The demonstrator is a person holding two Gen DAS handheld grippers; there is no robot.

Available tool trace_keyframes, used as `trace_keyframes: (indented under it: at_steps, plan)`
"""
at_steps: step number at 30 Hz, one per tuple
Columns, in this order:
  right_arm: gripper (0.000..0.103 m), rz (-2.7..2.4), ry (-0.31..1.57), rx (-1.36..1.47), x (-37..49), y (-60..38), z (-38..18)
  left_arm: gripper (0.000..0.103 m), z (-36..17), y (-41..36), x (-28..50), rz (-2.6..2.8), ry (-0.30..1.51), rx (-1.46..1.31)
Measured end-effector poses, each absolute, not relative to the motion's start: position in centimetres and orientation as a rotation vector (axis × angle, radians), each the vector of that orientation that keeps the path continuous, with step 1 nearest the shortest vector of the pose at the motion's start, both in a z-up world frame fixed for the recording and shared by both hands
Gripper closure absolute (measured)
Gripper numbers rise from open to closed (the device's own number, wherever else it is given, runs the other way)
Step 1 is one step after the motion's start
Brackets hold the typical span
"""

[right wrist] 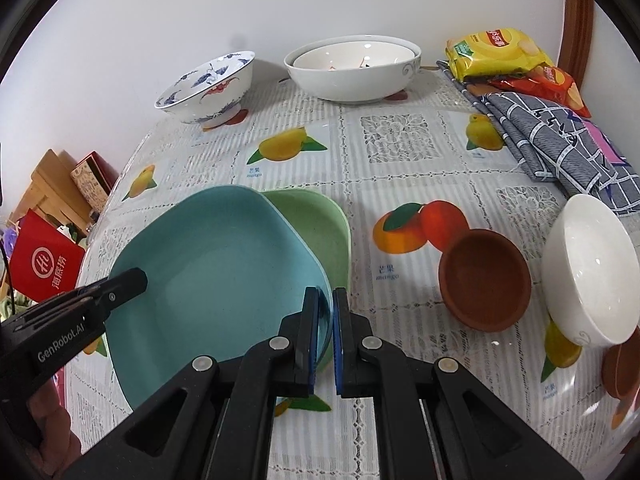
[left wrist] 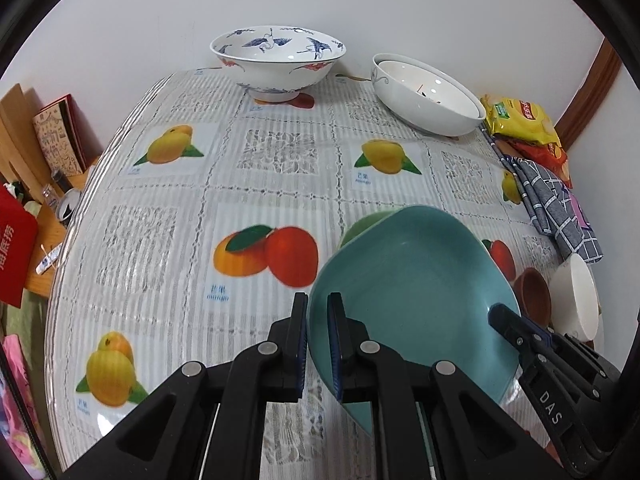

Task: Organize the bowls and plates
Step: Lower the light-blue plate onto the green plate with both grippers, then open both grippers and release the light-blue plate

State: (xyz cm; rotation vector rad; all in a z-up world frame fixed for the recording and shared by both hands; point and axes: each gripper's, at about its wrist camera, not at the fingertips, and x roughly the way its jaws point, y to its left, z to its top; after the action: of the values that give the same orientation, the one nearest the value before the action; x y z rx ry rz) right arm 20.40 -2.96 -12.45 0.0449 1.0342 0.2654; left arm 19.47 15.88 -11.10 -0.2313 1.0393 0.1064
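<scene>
Both grippers pinch the rim of a teal square plate [left wrist: 416, 292], which also shows in the right wrist view [right wrist: 216, 276]. My left gripper [left wrist: 318, 344] is shut on its left rim. My right gripper [right wrist: 326, 332] is shut on its right rim. The plate hangs tilted over a green plate [right wrist: 320, 228], partly hidden beneath it; a sliver of the green plate shows in the left wrist view [left wrist: 364, 224]. A brown bowl [right wrist: 484, 280] and a white bowl [right wrist: 588, 272] stand to the right. A crane-pattern bowl [left wrist: 278, 60] and stacked white bowls [left wrist: 428, 96] stand at the back.
The table [left wrist: 260, 176] has a fruit-print cloth. Snack bags [right wrist: 504, 56] and a checked cloth [right wrist: 552, 140] lie at the back right. Another brown dish [right wrist: 620, 364] sits at the right edge. A red bag [right wrist: 44, 264] and boxes lie beyond the left edge.
</scene>
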Motion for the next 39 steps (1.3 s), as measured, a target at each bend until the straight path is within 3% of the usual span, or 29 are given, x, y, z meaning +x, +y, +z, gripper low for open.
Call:
trace_keyframes:
  at_steps: [36,39]
  plan:
    - [0.088,0.256,1.038,-0.031,18.5,-3.6,-12.4,0.086,-12.1,14.5,23.9,0.008,1.059,-0.197]
    - [0.084,0.264,1.032,-0.043,18.1,-3.6,-12.1,0.079,-11.6,14.6,23.4,0.013,1.056,-0.200]
